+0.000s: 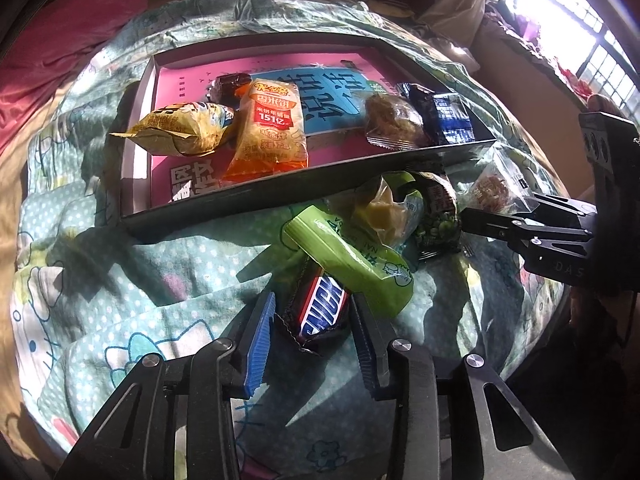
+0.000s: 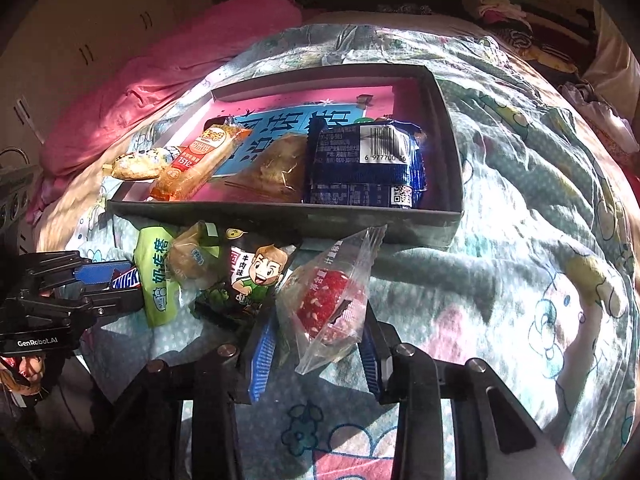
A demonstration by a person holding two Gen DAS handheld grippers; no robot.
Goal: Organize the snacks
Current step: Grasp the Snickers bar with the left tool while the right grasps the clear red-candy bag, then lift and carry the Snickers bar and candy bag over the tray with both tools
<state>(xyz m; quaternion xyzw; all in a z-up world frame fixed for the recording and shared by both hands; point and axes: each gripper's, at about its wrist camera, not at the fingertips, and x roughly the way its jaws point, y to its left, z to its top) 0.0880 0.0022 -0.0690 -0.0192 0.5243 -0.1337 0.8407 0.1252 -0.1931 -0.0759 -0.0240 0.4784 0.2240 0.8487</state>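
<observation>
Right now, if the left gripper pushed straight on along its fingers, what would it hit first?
Probably the long lime-green snack packet lying across the far end of the brown Snickers bar between the left gripper's fingers. Beyond it is the dark box's near wall; depth is uncertain.

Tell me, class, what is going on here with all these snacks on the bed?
A person is sorting snacks with a gripper in each hand. The left gripper is closed around a Snickers bar lying on the bedspread. The right gripper grips a clear packet with a red snack. Several snacks already lie in the shallow box, among them a dark blue packet, while a green packet and others are outside it.
</observation>
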